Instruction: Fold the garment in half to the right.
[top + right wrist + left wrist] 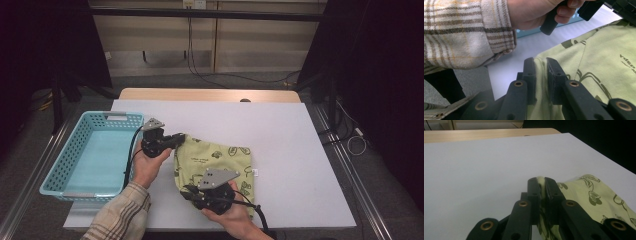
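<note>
White and wide, the table (280,130) stood under dim light, with dark curtains at both sides and pale wooden panels behind it, where some cables hung down. On its left part you had a light blue basket (75,150), with nothing visible inside. The green cloth (220,162), printed with dark drawings and some small text, lay on the table near the front edge, just beside the basket and a little to the right of it.

You held the left gripper (177,140) at the far left corner of the cloth. In the left gripper view its two black jaws were clenched on a fold of the cloth (594,195), and a small piece of the fabric stood out between the tips of the left gripper (542,180).

Your right gripper (186,194) was at the near left corner of the cloth. In the right gripper view the right gripper (540,61) pinched the cloth (604,57) edge firmly between the jaws. Behind it you could see your left hand (536,12) with the plaid sleeve (461,32), closed around the handle of the other gripper.
</note>
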